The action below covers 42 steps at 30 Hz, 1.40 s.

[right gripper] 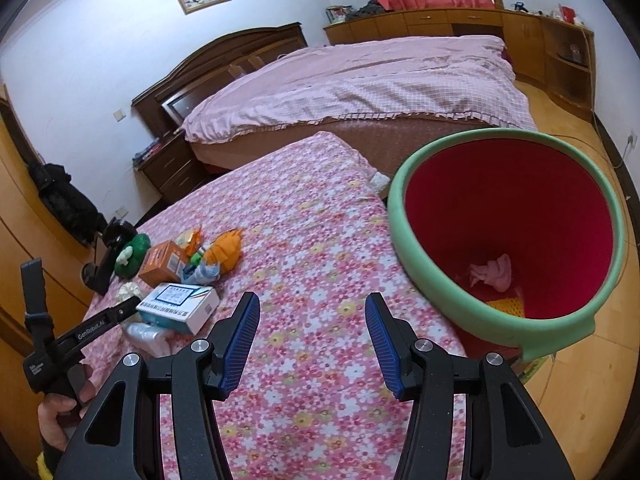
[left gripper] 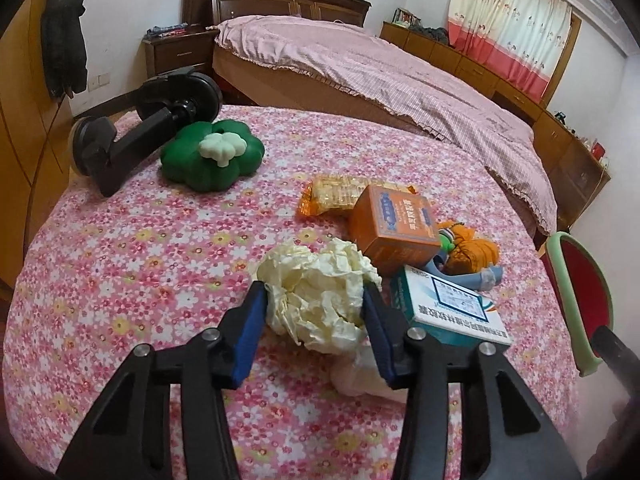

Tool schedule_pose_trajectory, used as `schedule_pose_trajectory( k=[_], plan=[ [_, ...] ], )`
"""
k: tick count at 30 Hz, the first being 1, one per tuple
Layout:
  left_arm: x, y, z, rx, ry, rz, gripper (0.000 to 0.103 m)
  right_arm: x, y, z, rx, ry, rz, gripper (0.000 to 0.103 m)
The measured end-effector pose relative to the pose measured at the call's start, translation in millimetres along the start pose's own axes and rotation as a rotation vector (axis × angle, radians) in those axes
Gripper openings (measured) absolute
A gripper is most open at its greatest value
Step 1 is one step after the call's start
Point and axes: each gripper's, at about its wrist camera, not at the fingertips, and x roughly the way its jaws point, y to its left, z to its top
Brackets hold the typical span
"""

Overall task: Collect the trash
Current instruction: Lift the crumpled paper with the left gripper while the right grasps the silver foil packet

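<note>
A crumpled cream paper ball (left gripper: pixel 316 300) lies on the flowered table cover (left gripper: pixel 132 264). My left gripper (left gripper: pixel 314 308) has its blue pads on both sides of the ball, touching it. A clear plastic wrapper (left gripper: pixel 360 372) lies just below it. A red bin with a green rim (right gripper: pixel 508 240) stands at the table's right edge, with pink and yellow scraps inside; it also shows in the left wrist view (left gripper: pixel 576 300). My right gripper (right gripper: pixel 312 336) is open and empty over the cover, left of the bin.
An orange box (left gripper: pixel 396 224), a white and teal box (left gripper: pixel 448 308), a yellow snack packet (left gripper: pixel 332 192), an orange knitted toy (left gripper: pixel 472 248), a green cushion (left gripper: pixel 212 156) and a black clamp stand (left gripper: pixel 136 136) are on the table. A bed (right gripper: pixel 360 80) stands behind.
</note>
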Motion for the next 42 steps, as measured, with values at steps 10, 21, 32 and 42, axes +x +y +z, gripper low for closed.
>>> schedule_pose_trajectory(
  k=[10,21,32,42],
  plan=[
    [-46,19,-5,-0.041,-0.073,0.004,0.048,-9,30,-10,-0.050,0.001,0.044,0.056],
    [-78,61,-26,-0.087,-0.099,0.065,0.048,-2,82,-30,-0.113,0.057,0.110,0.056],
    [-87,98,-36,-0.121,-0.121,0.107,0.048,37,139,-47,-0.128,0.166,0.139,0.067],
    [-83,114,-40,-0.147,-0.122,0.094,0.048,82,170,-56,-0.101,0.200,0.067,0.076]
  ],
)
